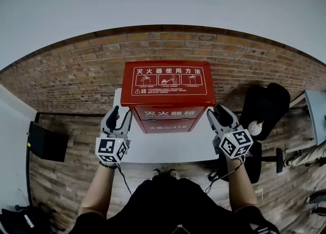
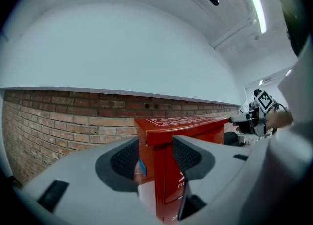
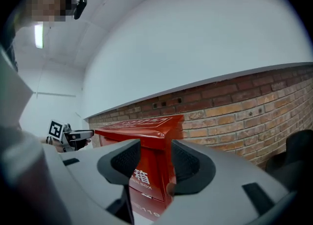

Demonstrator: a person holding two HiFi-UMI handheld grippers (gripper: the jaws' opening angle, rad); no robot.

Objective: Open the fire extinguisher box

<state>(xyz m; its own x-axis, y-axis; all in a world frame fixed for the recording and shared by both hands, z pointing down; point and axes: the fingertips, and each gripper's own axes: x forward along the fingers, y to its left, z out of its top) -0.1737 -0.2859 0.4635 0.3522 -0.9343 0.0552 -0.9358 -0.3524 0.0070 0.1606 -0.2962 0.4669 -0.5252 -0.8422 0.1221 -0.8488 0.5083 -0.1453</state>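
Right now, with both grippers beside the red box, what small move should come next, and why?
Probably bring the left gripper and the right gripper inward to the front corners of the lid and close on its rim. The lid lies shut on the red box, and both grippers flank it with jaws apart, gripping nothing.

We see our right gripper (image 3: 155,156) with its jaws standing apart, gripping nothing; the front corner of the red fire extinguisher box (image 3: 142,126) shows through the gap, and no pad presses on it. Behind the box runs a brick wall (image 3: 234,116) under a white wall (image 3: 195,38). At the far left, our left gripper (image 3: 87,134) points at the box's other side.
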